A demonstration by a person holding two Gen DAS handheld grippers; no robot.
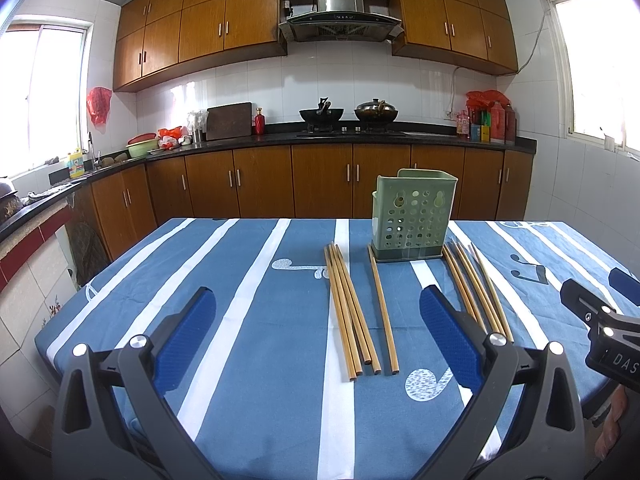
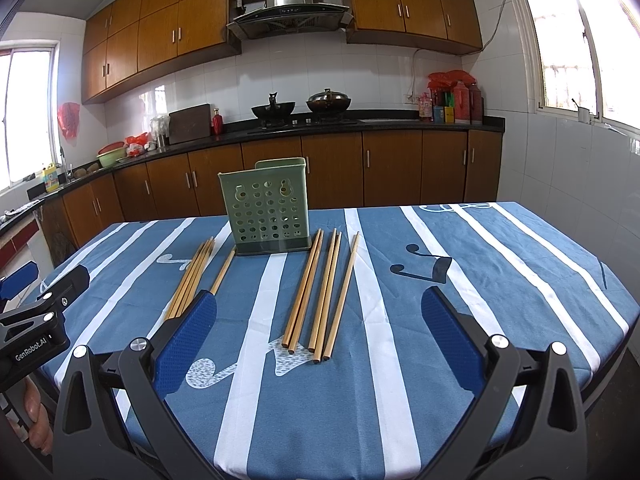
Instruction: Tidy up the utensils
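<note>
we judge the job as not yet begun: nothing can be seen standing up out of the green perforated chopstick holder (image 1: 414, 216), which stands upright toward the far side of the table on the blue striped tablecloth (image 1: 240, 280). all the wooden chopsticks lie flat on the cloth in front of it. to its left we see a bunch of four chopsticks (image 1: 350, 312) and a single chopstick (image 1: 383, 312) just beside them; to its right lies another group of chopsticks (image 2: 320, 292), loosely fanned. our left gripper (image 1: 318, 334) hangs above the near edge with its blue pads spread wide and nothing between them. our right gripper (image 2: 320, 334) is likewise wide apart and empty, facing the right-hand group. what is left, as we read it, is everything: gathering each chopstick and standing it in the holder.
</note>
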